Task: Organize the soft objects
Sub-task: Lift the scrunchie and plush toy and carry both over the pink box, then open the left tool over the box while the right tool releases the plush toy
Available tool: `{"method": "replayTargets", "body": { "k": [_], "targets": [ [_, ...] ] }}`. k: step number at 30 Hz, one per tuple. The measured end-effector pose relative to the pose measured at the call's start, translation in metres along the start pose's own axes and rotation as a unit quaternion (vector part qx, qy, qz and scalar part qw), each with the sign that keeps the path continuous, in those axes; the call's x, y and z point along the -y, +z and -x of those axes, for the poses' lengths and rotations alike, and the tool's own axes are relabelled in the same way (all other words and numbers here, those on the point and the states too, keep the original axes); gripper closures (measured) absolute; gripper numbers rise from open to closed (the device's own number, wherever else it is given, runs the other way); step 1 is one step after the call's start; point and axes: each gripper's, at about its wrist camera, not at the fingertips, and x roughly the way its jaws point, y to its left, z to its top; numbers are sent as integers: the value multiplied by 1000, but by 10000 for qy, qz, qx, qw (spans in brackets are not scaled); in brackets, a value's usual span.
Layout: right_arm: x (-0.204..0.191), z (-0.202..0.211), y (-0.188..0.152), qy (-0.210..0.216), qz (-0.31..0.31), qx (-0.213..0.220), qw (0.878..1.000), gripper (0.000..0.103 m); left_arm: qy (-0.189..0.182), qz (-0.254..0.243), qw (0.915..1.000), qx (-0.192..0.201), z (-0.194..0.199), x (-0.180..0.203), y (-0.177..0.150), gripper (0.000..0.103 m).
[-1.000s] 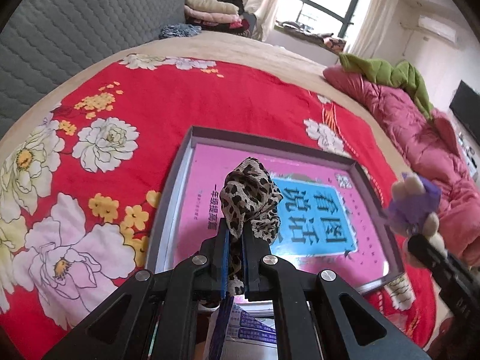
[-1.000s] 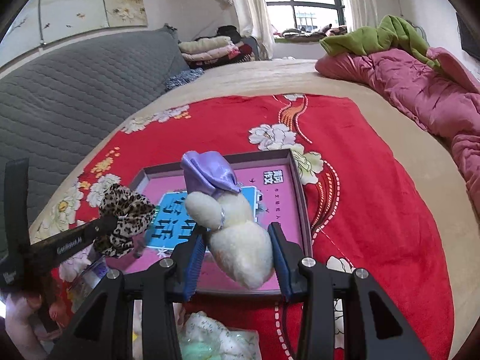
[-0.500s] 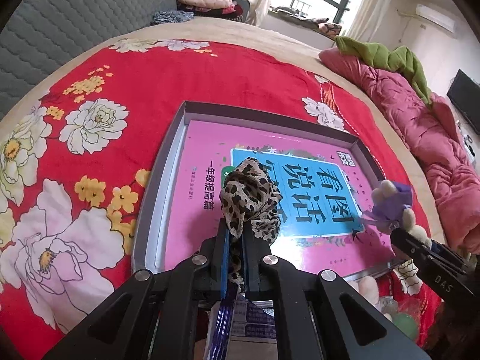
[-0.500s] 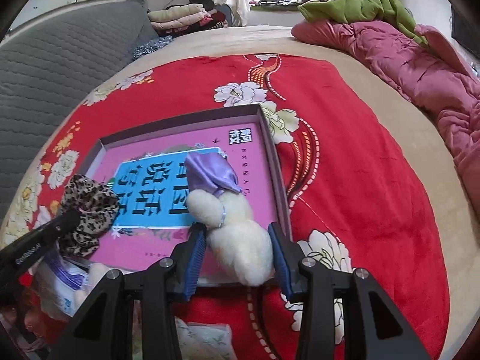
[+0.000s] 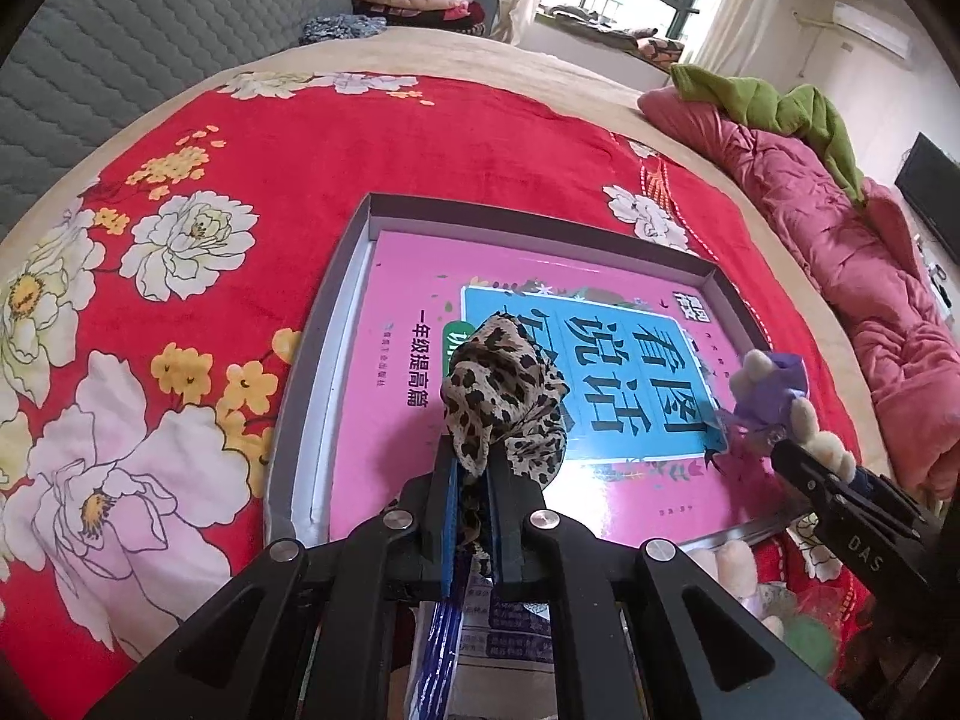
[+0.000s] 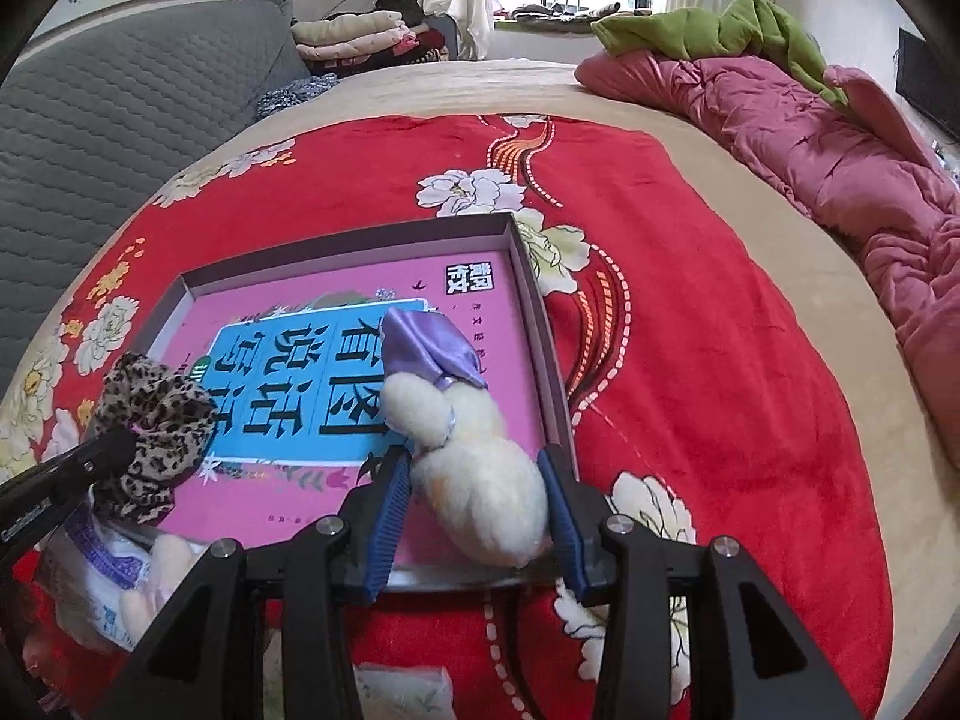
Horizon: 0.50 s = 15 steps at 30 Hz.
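Observation:
My left gripper (image 5: 474, 468) is shut on a leopard-print scrunchie (image 5: 504, 402), held over the near left part of a shallow grey tray (image 5: 312, 360) that holds a pink and blue book (image 5: 396, 300). In the right wrist view the scrunchie (image 6: 153, 426) hangs at the tray's near left edge. My right gripper (image 6: 477, 480) is shut on a cream plush toy (image 6: 474, 468) with a purple satin bow (image 6: 426, 348), low over the near right corner of the tray (image 6: 540, 324). The plush toy (image 5: 774, 396) also shows at the right in the left wrist view.
The tray lies on a red floral blanket (image 6: 690, 276) on a bed. A pink quilt (image 6: 840, 138) with a green cloth (image 6: 708, 24) lies along the right. Packets and other soft items (image 6: 114, 576) sit at the near edge. A grey headboard (image 5: 120, 48) rises at the left.
Both grippers have come closer over the tray. The right gripper has sunk with the plush toy toward the tray's near right corner. Both grips are unchanged.

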Motion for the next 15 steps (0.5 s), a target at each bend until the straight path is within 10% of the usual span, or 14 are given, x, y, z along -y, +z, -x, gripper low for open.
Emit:
{"method": "replayTargets", "body": {
  "k": [15],
  "targets": [
    [-3,8,-3,153,15,99,9998,51,75,46,10000,-19,1,-4,1,83]
  ]
}}
